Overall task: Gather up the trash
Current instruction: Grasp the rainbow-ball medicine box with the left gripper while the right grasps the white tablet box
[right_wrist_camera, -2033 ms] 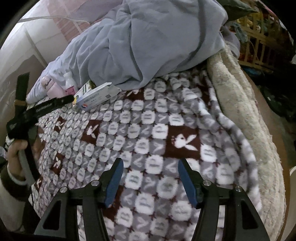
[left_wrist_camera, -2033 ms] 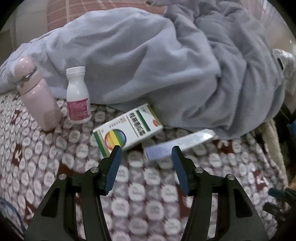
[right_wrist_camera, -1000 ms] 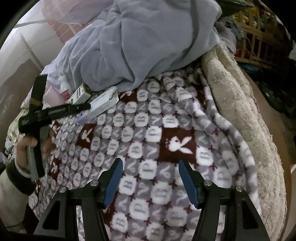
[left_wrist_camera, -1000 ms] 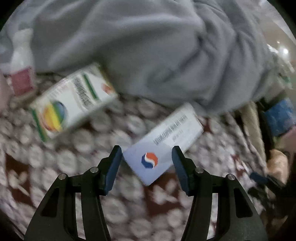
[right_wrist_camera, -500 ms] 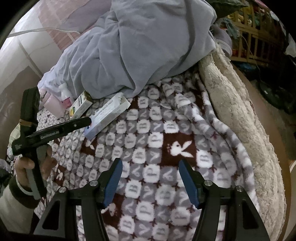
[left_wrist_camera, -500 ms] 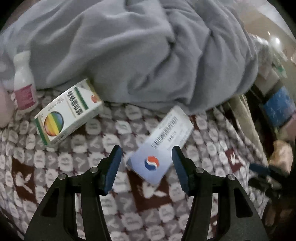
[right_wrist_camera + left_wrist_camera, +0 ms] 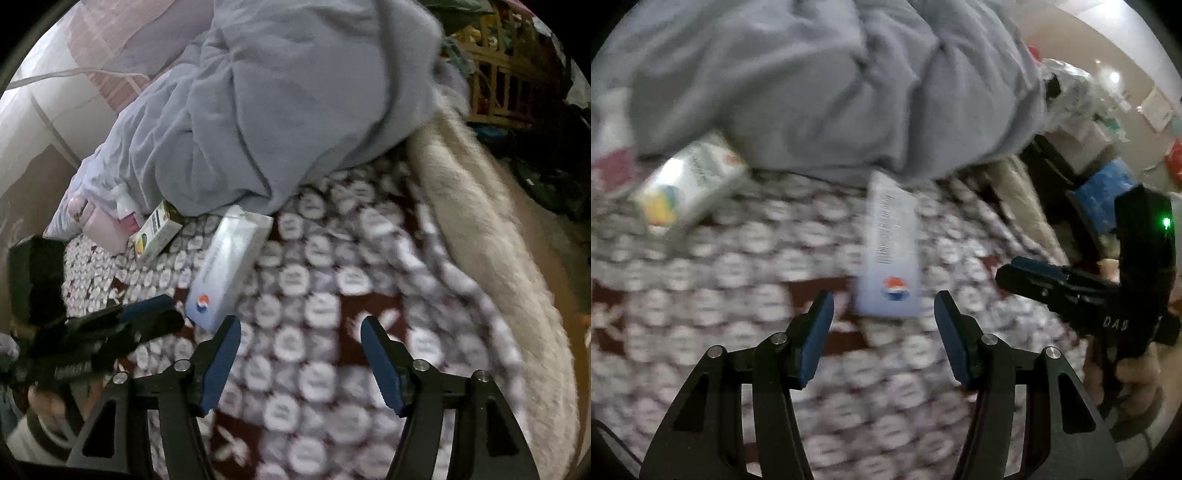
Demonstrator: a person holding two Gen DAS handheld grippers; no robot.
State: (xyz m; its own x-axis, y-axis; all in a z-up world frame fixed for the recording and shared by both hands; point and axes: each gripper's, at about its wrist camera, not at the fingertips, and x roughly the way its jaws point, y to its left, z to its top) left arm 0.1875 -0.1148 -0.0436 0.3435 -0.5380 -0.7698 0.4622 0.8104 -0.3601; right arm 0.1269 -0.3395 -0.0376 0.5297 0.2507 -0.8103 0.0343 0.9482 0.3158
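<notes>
Trash here means the long white-and-blue box [image 7: 888, 254] lying flat on the patterned blanket [image 7: 738, 266], just ahead of my left gripper [image 7: 882, 308], whose jaws gape empty. I'd straddle its narrow width, then squeeze. My right gripper [image 7: 300, 334] hangs low alongside, also spread and empty.

Cardboard box [image 7: 889, 254] looked smooth, slightly glossy; patterned blanket [image 7: 317, 295] under it fuzzy fleece; grey duvet [image 7: 295, 103] behind it matt cloth.

grey duvet [image 7: 295, 110], patterned blanket [image 7: 314, 332], pink flask [image 7: 99, 225]
</notes>
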